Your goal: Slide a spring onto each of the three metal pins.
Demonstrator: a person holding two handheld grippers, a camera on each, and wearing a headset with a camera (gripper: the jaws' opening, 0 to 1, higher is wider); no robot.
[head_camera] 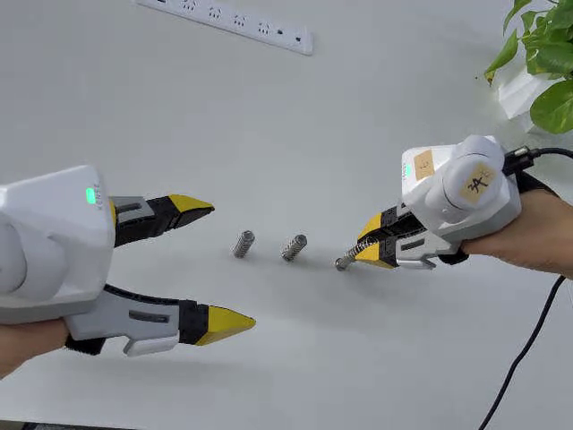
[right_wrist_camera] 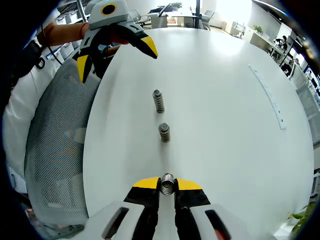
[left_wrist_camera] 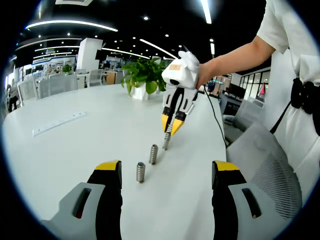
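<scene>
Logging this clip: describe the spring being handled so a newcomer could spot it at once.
On the white table, three springs form a row. Go to the end nearest the plant: that spring is pinched between the right gripper's yellow tips, while the other springs stand free.
</scene>
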